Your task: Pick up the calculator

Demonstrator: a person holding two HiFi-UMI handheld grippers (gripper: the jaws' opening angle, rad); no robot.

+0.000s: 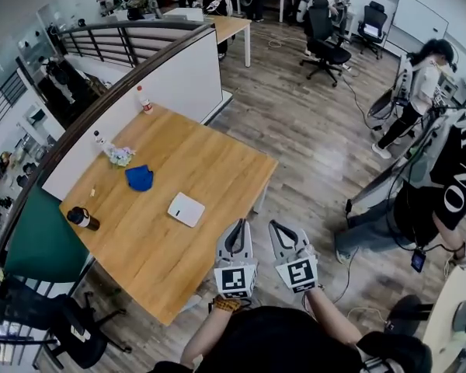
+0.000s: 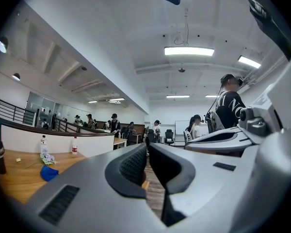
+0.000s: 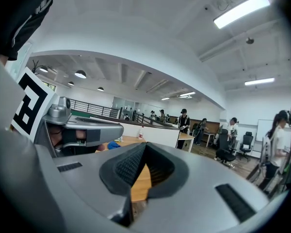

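The calculator (image 1: 186, 209) is a flat white rectangle lying on the wooden table (image 1: 217, 169), near its right-hand side. My left gripper (image 1: 235, 228) and right gripper (image 1: 279, 228) are held side by side off the table's near corner, to the right of the calculator and apart from it. Both are shut with nothing between the jaws. In the left gripper view the left gripper (image 2: 147, 152) points level over the table's edge. In the right gripper view the right gripper (image 3: 144, 152) points toward the table top. Neither gripper view shows the calculator.
A blue cloth (image 1: 139, 178), a dark bottle (image 1: 82, 218) lying down, two small bottles (image 1: 144, 99) and a bunch of flowers (image 1: 119, 155) share the table. A white partition (image 1: 179, 84) backs it. A black chair (image 1: 70, 325) stands at the left; people stand on the right.
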